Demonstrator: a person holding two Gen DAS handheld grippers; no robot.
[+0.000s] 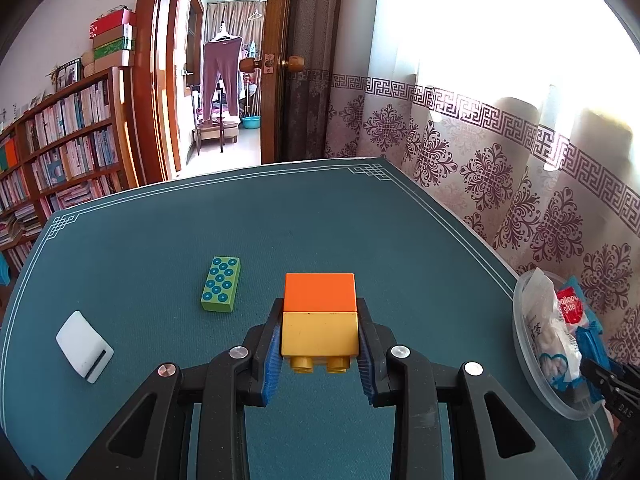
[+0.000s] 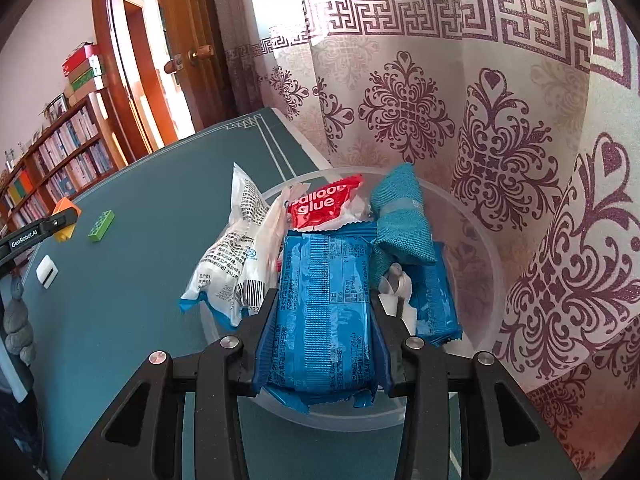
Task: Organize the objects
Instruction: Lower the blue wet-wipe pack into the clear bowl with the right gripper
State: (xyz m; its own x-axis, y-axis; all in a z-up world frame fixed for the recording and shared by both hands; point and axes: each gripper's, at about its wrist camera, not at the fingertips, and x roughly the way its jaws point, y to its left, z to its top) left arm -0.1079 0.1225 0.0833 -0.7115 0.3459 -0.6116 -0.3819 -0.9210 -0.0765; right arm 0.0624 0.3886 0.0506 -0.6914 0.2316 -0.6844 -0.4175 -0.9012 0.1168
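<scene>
Left gripper [image 1: 320, 334]: jaws clamped on yellow block [image 1: 319, 334], orange block [image 1: 320, 291] joined to it, above table [image 1: 160, 216]. Right gripper [image 2: 322, 330]: jaws gripping blue packet [image 2: 320, 304] inside bowl [image 2: 476, 240] at right edge. Likely step: gathering items into bowl. Next: carry blocks right to bowl; green block [image 1: 221, 284], white piece [image 1: 84, 346] remain far left.

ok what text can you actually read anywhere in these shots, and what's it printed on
"balloon glue": red sachet in the clear bowl; also partly readable in the left wrist view.
"GenRobot.AI": side of the left gripper.
"DAS": partial lettering on the right gripper.
White packet: dense print, barcode and date digits, too small to read.
Blue wrapper held in the right gripper: fine print, unreadable.
Book spines: too blurred.
</scene>
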